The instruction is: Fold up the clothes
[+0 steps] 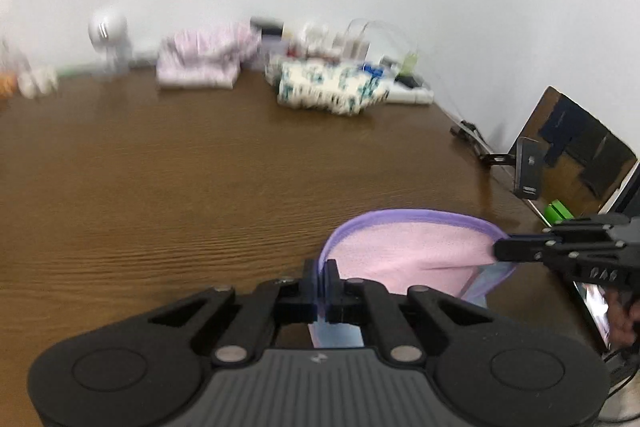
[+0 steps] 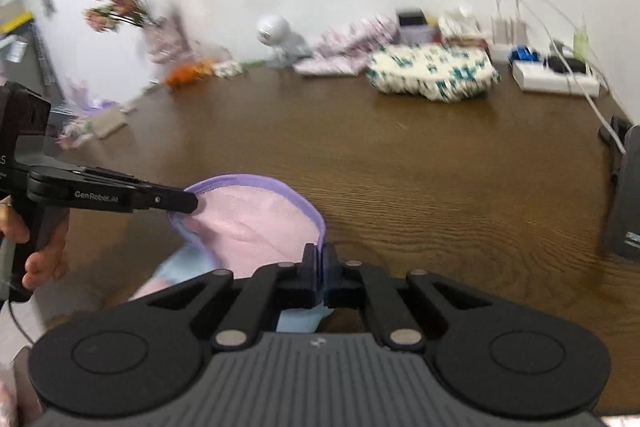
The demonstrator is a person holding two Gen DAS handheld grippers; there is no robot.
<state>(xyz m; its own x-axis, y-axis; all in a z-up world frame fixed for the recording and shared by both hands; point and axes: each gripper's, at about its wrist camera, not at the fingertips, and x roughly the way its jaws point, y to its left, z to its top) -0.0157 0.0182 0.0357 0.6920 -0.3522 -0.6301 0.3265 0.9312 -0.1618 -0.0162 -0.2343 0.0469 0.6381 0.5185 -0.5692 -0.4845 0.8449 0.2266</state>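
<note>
The pink garment spans sideways between the left tongs and right tongs, each clamped shut on its purple hem above the tabletop, neither nearer.

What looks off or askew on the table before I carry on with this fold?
Nothing stands out. The left gripper and right gripper are each shut on the purple-trimmed edge of the pink garment, which spans between them. Folded clothes sit at the back of the table; blur hides finer detail.
</note>
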